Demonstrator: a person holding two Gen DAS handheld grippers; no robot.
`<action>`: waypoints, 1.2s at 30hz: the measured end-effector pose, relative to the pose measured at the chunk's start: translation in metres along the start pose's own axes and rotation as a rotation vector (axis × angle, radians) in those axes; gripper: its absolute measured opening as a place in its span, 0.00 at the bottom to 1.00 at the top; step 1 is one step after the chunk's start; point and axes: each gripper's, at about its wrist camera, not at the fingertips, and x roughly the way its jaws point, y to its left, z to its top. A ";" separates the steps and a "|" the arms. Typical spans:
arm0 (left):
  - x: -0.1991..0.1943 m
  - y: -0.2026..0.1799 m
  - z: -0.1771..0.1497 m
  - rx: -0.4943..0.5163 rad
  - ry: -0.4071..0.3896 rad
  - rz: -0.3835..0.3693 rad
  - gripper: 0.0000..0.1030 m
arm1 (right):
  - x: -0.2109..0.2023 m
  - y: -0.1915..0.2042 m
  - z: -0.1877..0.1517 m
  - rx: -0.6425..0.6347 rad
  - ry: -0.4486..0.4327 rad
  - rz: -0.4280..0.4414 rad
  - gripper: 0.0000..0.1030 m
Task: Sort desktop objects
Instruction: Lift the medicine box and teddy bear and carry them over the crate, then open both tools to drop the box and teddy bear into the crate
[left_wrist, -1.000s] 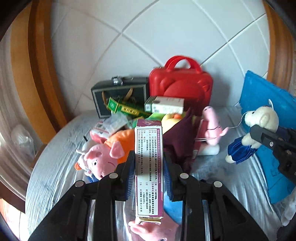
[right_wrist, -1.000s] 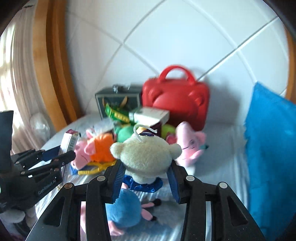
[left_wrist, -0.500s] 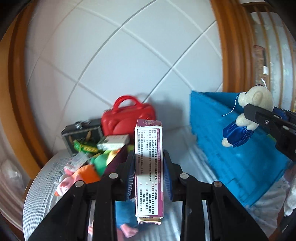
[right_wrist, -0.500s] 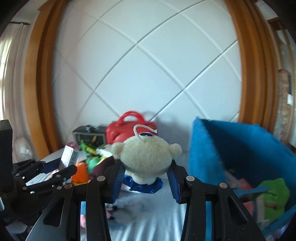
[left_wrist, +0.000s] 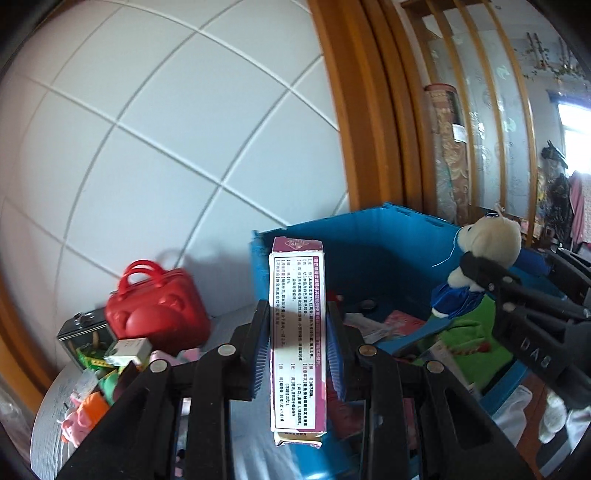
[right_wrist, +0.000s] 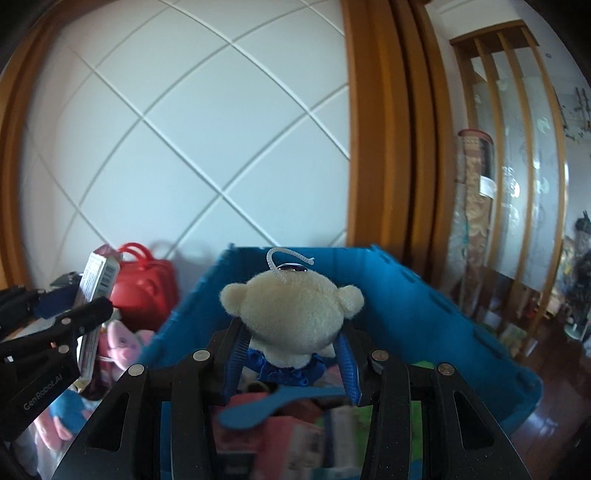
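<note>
Tiled wall (left_wrist: 155, 147) behind everything, wooden frame (left_wrist: 351, 110) to its right. Blue bin (right_wrist: 424, 306) open at the top, already cluttered inside: green cloth (left_wrist: 469, 339), a blue scoop (right_wrist: 273, 402), pink and white packets too blurred to name. Grey table (left_wrist: 48, 417) to the left of the bin, heaped with a red case (left_wrist: 159, 317), a dark tin (left_wrist: 81, 332) beside it, and small toys and boxes in front, a pink plush (right_wrist: 118, 343) among them.

Left gripper (left_wrist: 297, 347) pinching a box (left_wrist: 297, 332) upright between blue pads, printed side to the camera, held in the air in front of the bin's near-left corner, top end level with the rim.

Right gripper (right_wrist: 291, 354) clamped on a bear (right_wrist: 291, 314), cream, in a blue skirt, squeezed at the neck, head up with a white loop on top, back of the head to the wrist camera. Bear held above the bin's inside, over the scoop, clear of the contents. Seen from the left wrist view, well apart to the right of the box.
</note>
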 end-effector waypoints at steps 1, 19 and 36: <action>0.007 -0.012 0.004 0.008 0.015 -0.007 0.27 | 0.004 -0.005 0.000 0.000 0.008 -0.008 0.42; 0.089 -0.062 0.019 -0.003 0.250 -0.065 0.27 | 0.075 -0.059 -0.001 0.001 0.203 -0.061 0.42; 0.090 -0.058 0.019 -0.029 0.248 -0.052 0.62 | 0.077 -0.064 0.002 0.028 0.220 -0.107 0.76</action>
